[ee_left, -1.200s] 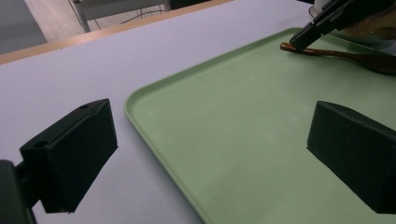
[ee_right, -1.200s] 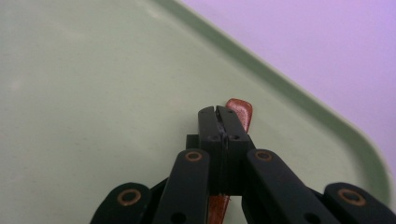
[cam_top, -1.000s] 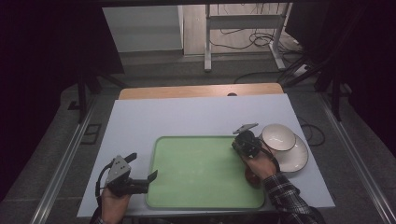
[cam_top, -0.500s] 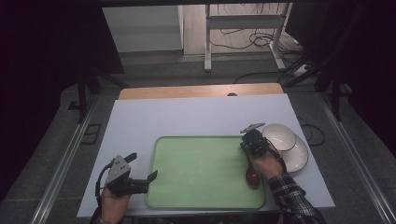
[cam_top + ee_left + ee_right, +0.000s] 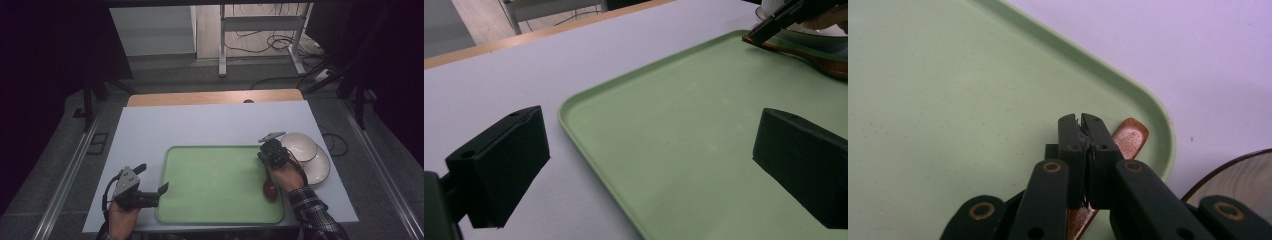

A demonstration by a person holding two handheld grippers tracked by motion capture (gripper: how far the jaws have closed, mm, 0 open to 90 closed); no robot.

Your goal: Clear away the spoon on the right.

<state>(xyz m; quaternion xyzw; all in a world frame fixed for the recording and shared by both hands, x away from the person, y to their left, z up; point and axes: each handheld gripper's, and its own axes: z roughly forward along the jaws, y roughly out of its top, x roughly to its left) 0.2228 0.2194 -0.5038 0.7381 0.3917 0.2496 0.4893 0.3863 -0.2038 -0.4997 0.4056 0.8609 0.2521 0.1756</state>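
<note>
1. Since a second ago, the right gripper (image 5: 270, 148) is sitting a little farther toward the tray's far right corner, and the wooden spoon (image 5: 270, 186) is lying along the right edge of the green tray (image 5: 215, 185).
2. Its jaws are nearly closed, pinching the spoon's handle (image 5: 1129, 136), having just been easing open a touch.
3. Meanwhile, the left gripper (image 5: 150, 186) is resting wide open at the tray's near left edge, gripping nothing.
4. Two white bowls (image 5: 305, 150) are sitting just beside the tray.
</note>
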